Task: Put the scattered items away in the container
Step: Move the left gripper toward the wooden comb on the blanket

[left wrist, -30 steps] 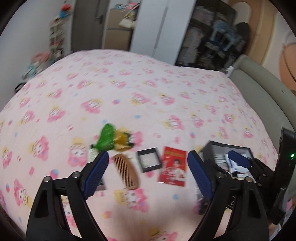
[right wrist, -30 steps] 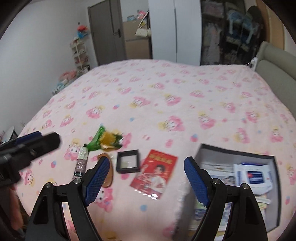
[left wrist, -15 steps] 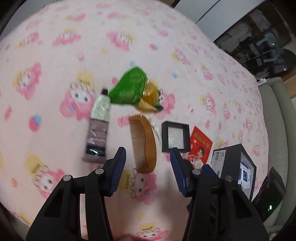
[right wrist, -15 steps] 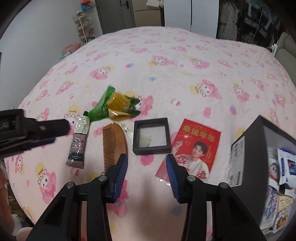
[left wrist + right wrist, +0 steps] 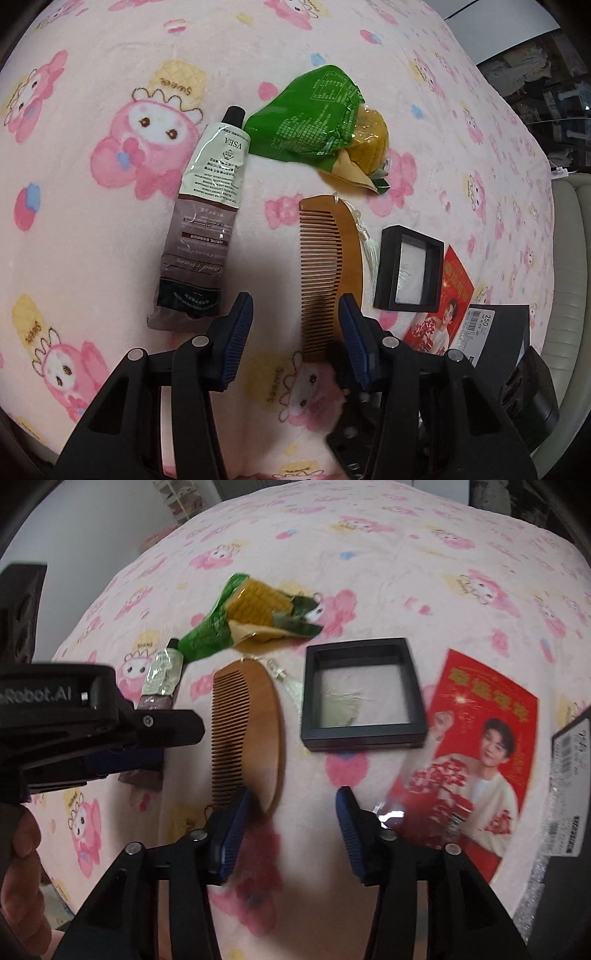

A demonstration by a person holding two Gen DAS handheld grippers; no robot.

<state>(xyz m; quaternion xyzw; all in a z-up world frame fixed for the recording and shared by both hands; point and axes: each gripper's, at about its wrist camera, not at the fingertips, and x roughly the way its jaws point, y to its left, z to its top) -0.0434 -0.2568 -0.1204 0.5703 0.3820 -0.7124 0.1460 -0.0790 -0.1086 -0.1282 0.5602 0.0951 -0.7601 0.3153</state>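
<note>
Both grippers have dropped close to the bedspread (image 5: 92,258); left gripper (image 5: 295,332) gapes empty over the comb (image 5: 325,273), right gripper (image 5: 291,823) likewise; tube (image 5: 203,221), snack (image 5: 314,118), frame (image 5: 364,690) and card (image 5: 480,746) lie loose; box (image 5: 498,332) at four o'clock; nothing visibly packed.

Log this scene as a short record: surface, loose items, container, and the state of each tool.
surface: pink cartoon-print blanket
loose items: tube, green packet, comb, black frame, red card
container: dark box, at the right edge, past the red card
left tool: open, empty, low over the comb's near end
right tool: open, empty, near the comb and the red card
packed so far: cannot tell; the box's inside is not in view
</note>
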